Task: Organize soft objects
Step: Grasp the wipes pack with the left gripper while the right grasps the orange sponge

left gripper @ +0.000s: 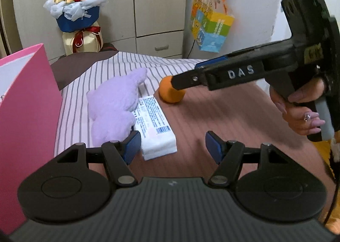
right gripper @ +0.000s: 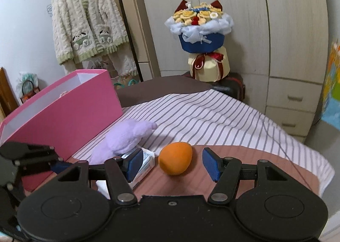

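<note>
Where the bed (right gripper: 212,114) fills both wrist views, its striped sheet gives way to a reddish-brown cover nearer the cameras. Pink box (right gripper: 63,112), open-topped, stands on the bed at 9 o'clock in the right wrist view, just beside the plush. Flower bouquet (right gripper: 201,31) sits beyond the bed's far end at 12 o'clock, against the wardrobe (right gripper: 265,29). Cream cardigan (right gripper: 87,29) hangs at 11 o'clock.

Purple plush toy (left gripper: 114,106) lies at the bed's centre, partly over a white tissue pack (left gripper: 155,127). Orange ball (right gripper: 175,159) rests on the brown cover, just beside the pack, at its 3 o'clock in the right wrist view.

Left gripper (left gripper: 172,146): fingers spread apart, nothing between them; left pad near the plush and the pack's corner. Right gripper (right gripper: 170,165): fingers likewise spread, ball framed between them, pads clear of it. In the left wrist view the right gripper's tip overlaps the ball; a hand (left gripper: 301,112) grips its handle at 3 o'clock.
</note>
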Motion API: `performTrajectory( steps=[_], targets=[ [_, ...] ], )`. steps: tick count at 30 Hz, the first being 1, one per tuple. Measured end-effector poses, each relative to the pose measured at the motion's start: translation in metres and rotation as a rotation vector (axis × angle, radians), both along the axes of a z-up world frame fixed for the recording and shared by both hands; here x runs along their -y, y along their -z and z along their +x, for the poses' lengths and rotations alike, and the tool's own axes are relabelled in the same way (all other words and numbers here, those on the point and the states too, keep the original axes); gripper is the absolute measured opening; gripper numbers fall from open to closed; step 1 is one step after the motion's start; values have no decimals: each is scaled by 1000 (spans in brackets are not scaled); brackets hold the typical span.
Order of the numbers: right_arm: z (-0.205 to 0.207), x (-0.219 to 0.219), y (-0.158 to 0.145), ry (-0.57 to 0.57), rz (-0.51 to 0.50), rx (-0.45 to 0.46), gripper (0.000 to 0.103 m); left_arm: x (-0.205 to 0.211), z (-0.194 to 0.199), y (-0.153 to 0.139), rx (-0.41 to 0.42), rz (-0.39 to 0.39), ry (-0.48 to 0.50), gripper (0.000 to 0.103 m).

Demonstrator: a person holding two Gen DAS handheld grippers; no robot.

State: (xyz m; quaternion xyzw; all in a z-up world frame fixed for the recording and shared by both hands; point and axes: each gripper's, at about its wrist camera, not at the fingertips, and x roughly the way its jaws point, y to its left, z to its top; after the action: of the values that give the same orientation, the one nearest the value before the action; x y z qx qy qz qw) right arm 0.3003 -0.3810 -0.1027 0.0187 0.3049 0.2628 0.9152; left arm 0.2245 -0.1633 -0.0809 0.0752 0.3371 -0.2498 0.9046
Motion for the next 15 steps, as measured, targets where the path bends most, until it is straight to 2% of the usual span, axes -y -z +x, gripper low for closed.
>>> performTrajectory(
  steps=[3,8,12,15],
  targets=[
    [11,-1,7,-18,19,-27,67,8,8,7,-5,55,-70,67],
    [21,-7,18,-12,12,-59,67,12,22,18,-33,22,-130,67],
    [27,-6,24,-11,32,-76,67,15,30,23,30,25,-190,67],
    [29,-4,28,5,43,-77,59,16,30,25,84,75,-181,67]
  ],
)
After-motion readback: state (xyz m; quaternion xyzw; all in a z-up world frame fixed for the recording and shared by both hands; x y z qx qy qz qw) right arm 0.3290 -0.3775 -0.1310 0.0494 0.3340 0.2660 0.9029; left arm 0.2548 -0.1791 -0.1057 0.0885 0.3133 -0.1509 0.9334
